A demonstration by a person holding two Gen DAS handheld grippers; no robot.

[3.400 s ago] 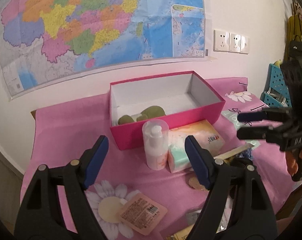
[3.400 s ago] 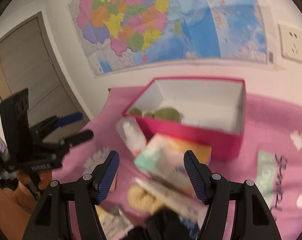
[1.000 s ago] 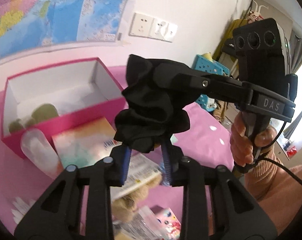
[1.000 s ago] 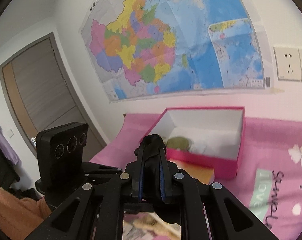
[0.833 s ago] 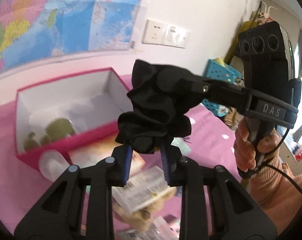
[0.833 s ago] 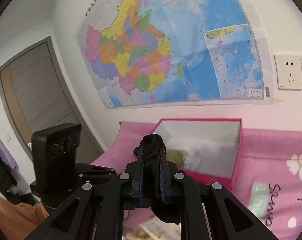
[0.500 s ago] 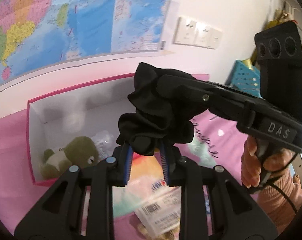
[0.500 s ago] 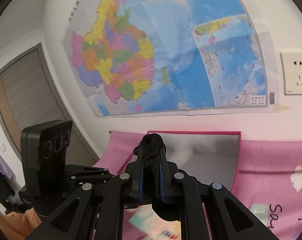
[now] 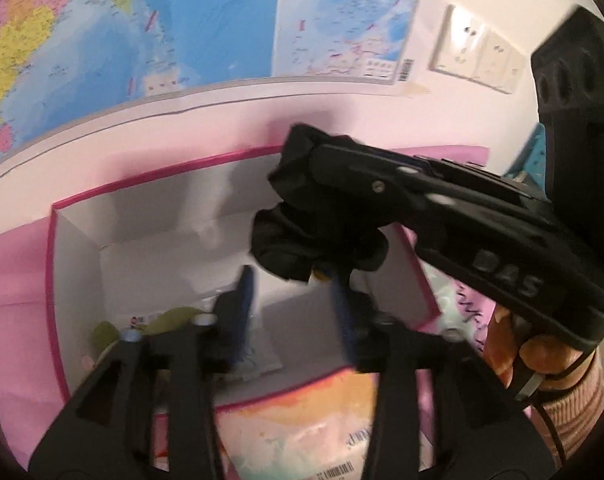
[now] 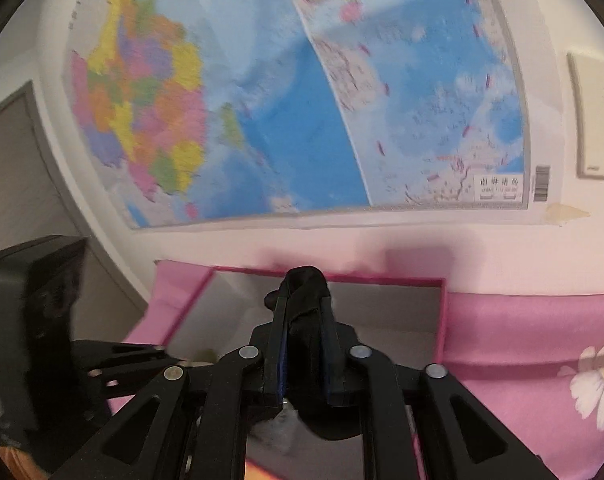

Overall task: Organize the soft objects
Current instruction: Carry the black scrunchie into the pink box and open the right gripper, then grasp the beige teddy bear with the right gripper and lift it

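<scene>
My right gripper is shut on a black fabric scrunchie and holds it over the open pink box. In the left wrist view the scrunchie hangs from the right gripper above the box's white inside. My left gripper is open just under the scrunchie, with its blue pads apart and free of the fabric. A green plush toy lies in the box's near left corner.
A tissue pack lies on the pink cloth in front of the box. A wall map and wall sockets are behind the box. A blue basket stands far right. Flower-print cloth covers the table.
Both grippers have carried the scrunchie forward over the pink box. My left gripper, shut on it before, has opened and let go; the right gripper keeps hold.
</scene>
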